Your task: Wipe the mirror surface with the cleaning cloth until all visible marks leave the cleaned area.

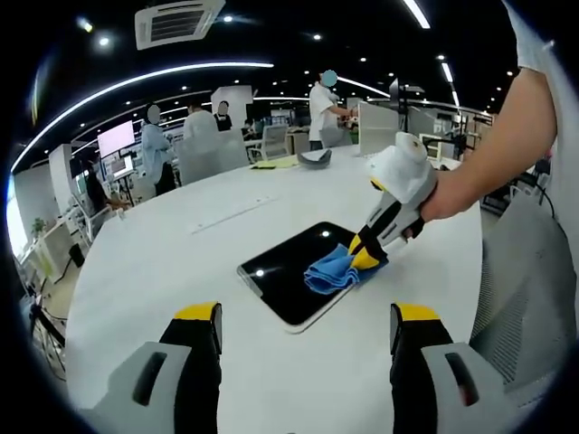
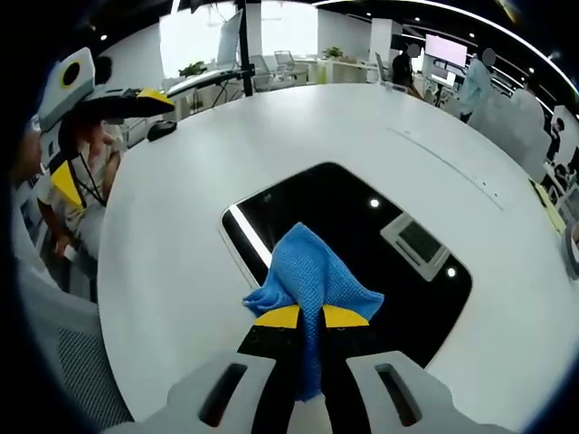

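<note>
A dark rectangular mirror (image 1: 291,276) (image 2: 362,244) with a white rim lies flat on the white round table (image 1: 181,262) (image 2: 181,226). A blue cleaning cloth (image 1: 333,269) (image 2: 312,271) rests on the mirror's right part in the left gripper view. My right gripper (image 1: 360,258) (image 2: 310,316) is shut on the cloth and presses it to the glass. My left gripper (image 1: 306,327) is open above the table's near side, short of the mirror, with nothing between its fingers; it also appears at the far left of the right gripper view (image 2: 90,99). The mirror reflects ceiling lights.
A person's hand and forearm (image 1: 488,154) hold the right gripper. Several people stand by desks and screens beyond the table (image 1: 199,136). A dark bowl-like object (image 1: 315,157) and yellow paper (image 1: 276,164) lie at the table's far edge. A mesh chair (image 1: 525,280) stands at right.
</note>
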{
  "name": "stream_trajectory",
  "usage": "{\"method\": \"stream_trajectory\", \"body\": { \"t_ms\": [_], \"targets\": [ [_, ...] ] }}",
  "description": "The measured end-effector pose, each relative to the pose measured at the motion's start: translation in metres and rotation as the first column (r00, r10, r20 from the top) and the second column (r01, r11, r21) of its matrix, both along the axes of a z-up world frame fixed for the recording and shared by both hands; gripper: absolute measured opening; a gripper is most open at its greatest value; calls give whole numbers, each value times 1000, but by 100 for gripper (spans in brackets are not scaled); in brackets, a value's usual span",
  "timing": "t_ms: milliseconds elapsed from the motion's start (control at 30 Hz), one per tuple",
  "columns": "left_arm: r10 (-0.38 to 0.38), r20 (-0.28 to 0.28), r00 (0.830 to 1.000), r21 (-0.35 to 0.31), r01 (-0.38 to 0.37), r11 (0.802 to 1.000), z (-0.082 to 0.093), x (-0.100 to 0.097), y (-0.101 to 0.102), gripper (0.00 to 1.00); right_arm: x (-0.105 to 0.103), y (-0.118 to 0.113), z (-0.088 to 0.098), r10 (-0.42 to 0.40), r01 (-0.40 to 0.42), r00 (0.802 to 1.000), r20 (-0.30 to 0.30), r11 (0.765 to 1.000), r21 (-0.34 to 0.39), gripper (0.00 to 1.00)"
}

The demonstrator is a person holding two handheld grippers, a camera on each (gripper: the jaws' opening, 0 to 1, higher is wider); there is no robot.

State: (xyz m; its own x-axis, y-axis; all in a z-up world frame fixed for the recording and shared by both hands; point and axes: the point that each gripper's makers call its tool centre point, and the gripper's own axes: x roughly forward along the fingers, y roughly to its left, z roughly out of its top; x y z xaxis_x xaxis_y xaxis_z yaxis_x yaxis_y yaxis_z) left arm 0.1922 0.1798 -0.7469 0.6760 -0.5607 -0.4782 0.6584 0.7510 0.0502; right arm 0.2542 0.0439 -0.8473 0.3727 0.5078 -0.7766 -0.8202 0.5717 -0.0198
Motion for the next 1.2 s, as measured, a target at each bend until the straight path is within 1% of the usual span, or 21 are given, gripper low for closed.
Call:
{"method": "stream_trajectory", "body": {
  "t_ms": [467, 1200],
  "targets": [
    [2, -1, 1000, -1, -2, 1000, 0, 0, -1, 76, -10, 1, 0, 2, -1, 1000, -16, 1000, 11, 2],
    [-5, -7, 1000, 0, 5, 1000, -3, 2, -1, 76, -5, 4, 0, 8, -8, 1000, -29, 1000, 23, 1]
  ]
}}
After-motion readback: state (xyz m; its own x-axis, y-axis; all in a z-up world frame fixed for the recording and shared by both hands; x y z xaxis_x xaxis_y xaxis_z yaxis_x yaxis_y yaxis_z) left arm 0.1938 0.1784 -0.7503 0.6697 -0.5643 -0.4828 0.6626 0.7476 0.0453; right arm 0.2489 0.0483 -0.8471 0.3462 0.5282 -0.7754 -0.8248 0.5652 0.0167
